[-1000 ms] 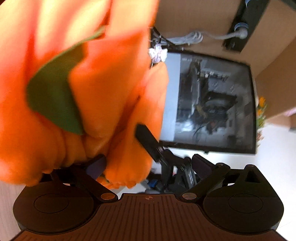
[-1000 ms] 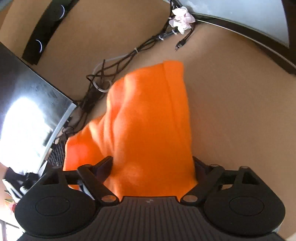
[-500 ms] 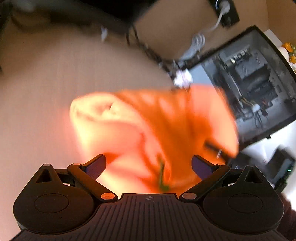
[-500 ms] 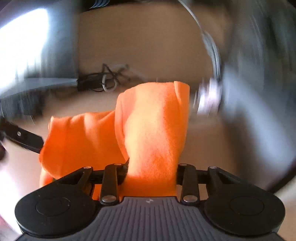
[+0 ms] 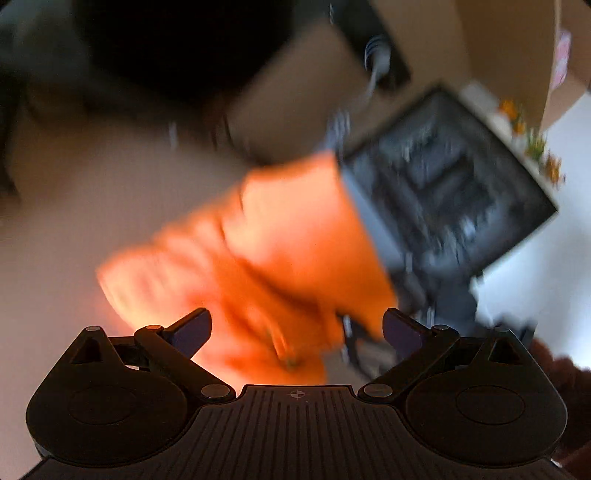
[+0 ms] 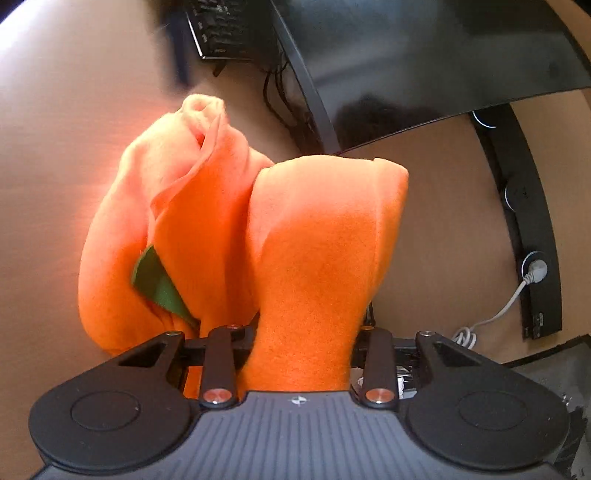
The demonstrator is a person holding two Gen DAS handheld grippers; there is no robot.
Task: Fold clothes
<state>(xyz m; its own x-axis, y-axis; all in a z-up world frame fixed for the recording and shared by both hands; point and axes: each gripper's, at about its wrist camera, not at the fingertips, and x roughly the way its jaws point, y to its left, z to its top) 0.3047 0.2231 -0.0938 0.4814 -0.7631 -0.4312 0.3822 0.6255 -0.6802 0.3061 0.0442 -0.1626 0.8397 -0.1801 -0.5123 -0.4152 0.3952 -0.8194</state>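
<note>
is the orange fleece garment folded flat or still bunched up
Bunched, not folded. The orange fleece garment hangs in loose rolls and drapes, one thick bundle pinched in the right tool, a green patch showing among the creases.

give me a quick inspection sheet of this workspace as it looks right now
surface: tan matte tabletop, bare around the cloth.
job's things: bright orange fleece garment with a green felt patch, bunched, not yet folded; blurred in the left wrist view.
clutter: black keyboard at the far edge.
grippers: right gripper shut on a raised band of the fleece; left gripper open, its pads clear of the cloth.
cables: dark cables behind the garment; white cable plugged into a black power strip.
surroundings: black curved monitor; glass-sided computer case.
</note>
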